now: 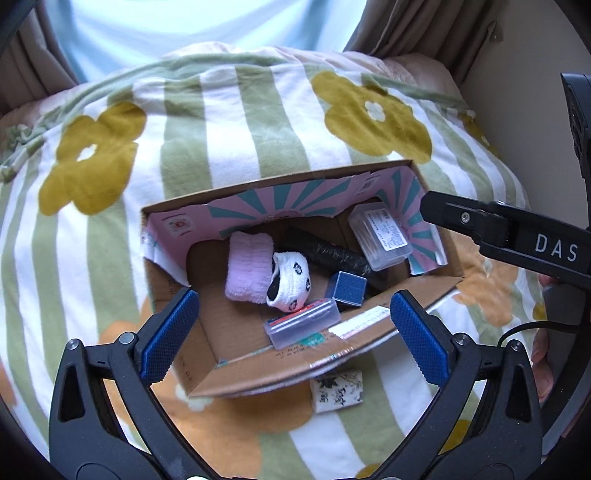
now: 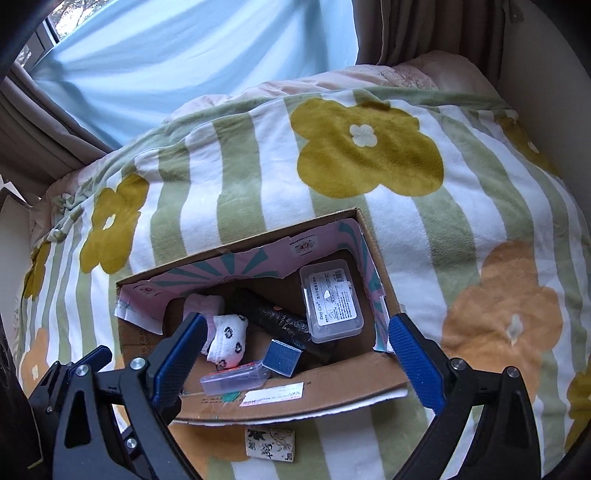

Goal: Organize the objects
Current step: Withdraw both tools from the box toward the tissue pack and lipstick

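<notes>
An open cardboard box (image 1: 332, 354) (image 2: 332, 384) sits on a flowered blanket. Inside lie a pink sock roll (image 1: 247, 271), a white panda-print sock (image 1: 290, 282) (image 2: 227, 341), a black roll (image 1: 332, 254) (image 2: 280, 321), a small blue cube (image 1: 347, 288) (image 2: 284, 356), a clear flat case with red contents (image 1: 303, 323) (image 2: 234, 380) and a clear box of swabs (image 1: 380, 236) (image 2: 332, 301). A small patterned white block (image 1: 338, 393) (image 2: 269, 443) lies on the blanket in front of the box. My left gripper (image 1: 295, 332) and right gripper (image 2: 295, 362) both hover open above the box, holding nothing.
The blanket (image 2: 369, 155) covers a bed. A light blue curtain (image 2: 184, 55) and brown drapes (image 2: 424, 29) hang behind it. The right gripper's black body (image 1: 517, 236) reaches in at the right of the left wrist view. A wall (image 2: 546, 92) borders the bed's right side.
</notes>
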{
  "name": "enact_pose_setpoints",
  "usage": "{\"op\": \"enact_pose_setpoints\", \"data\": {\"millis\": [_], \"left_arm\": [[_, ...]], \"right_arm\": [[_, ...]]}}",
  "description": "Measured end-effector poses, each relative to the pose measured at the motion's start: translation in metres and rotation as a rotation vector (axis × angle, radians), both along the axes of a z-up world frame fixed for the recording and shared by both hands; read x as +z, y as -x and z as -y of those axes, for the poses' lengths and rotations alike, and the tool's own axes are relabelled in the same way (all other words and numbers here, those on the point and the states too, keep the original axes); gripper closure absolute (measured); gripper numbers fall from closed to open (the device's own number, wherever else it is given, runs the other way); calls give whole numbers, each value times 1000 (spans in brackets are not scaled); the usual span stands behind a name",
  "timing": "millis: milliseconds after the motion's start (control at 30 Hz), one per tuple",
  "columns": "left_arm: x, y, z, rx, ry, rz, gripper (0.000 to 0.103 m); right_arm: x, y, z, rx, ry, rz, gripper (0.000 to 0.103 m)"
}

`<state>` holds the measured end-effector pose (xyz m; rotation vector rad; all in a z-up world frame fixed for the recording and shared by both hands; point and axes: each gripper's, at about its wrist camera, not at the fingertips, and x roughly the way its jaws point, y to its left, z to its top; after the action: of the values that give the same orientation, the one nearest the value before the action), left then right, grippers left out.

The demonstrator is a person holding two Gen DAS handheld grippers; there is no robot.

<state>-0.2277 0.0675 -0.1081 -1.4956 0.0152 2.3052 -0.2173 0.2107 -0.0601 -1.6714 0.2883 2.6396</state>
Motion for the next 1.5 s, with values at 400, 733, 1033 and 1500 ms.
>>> {"op": "enact_pose_setpoints", "data": {"millis": [400, 733, 1033, 1500], "left_arm": [[96, -72, 36, 97, 25, -64, 0], [152, -131, 64, 170, 16, -125, 0], [154, -175, 85, 234, 11, -133, 0], [148, -180, 82, 251, -5, -150, 0]], "right_arm": [[107, -75, 9, 109, -56, -109, 5], [159, -147, 18, 251, -118, -212, 5], [143, -208, 21, 371, -166, -228, 5], [114, -233, 13, 473, -121, -218, 5]]}}
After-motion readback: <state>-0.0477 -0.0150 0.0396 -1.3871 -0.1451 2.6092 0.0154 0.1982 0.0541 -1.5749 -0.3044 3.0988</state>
